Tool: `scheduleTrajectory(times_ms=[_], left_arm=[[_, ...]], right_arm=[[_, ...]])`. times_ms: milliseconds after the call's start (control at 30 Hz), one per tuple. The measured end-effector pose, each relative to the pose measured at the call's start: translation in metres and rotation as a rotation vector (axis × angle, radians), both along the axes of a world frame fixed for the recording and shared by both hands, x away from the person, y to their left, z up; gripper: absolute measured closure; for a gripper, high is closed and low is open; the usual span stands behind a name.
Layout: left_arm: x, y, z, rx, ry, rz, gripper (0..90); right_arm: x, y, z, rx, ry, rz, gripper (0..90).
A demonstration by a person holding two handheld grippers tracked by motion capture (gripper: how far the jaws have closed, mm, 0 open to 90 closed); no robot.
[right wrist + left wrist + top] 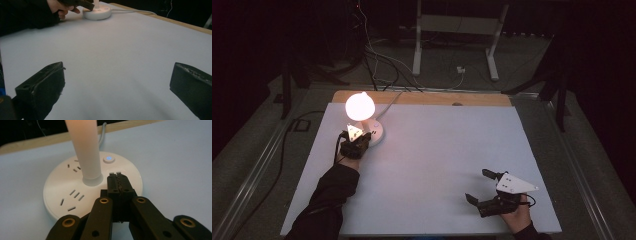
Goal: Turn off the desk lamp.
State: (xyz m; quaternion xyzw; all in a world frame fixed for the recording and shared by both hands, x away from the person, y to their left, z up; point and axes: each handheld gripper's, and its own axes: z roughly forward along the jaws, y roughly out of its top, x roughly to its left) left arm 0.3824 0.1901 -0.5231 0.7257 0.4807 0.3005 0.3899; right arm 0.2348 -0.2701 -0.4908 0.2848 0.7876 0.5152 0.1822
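A lit lamp with a glowing round shade (pixel 359 106) stands at the table's far left on a round white base (pixel 62 187) with socket slots. Its white stem (pixel 83 147) rises from the middle of the base. A small power button (pixel 109 159) with a blue light sits on the base's far side. My left gripper (pixel 115 173) is shut with nothing between its jaws, its tips over the base just short of the button; whether they touch the base I cannot tell. In the high view the left gripper (pixel 364 136) is at the base's near edge. My right gripper (pixel 477 185) stands open and holds nothing at the near right.
A white sheet (pixel 437 145) covers the table, with a wooden edge (pixel 422 97) at the back. The lamp's cable (pixel 392 102) runs off the far edge. A white desk frame (pixel 457 45) and loose cables lie on the dark floor behind.
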Motion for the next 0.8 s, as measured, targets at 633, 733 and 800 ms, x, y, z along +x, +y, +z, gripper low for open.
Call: scheduleTrajectory(times_ms=[633, 733, 800], left_arm=[[-0.008, 0.004, 0.035, -0.082, -0.043, -0.008, 90.0], [-0.008, 0.004, 0.033, -0.084, -0.039, -0.006, 90.0], [-0.007, 0.004, 0.031, -0.082, -0.038, -0.006, 90.0]], right_arm=[[0.0, -0.001, 0.001, 0.004, -0.003, -0.003, 0.0], [0.0, -0.001, 0.0, 0.005, 0.0, -0.003, 0.0], [0.0, -0.001, 0.001, 0.004, -0.003, -0.002, 0.0]])
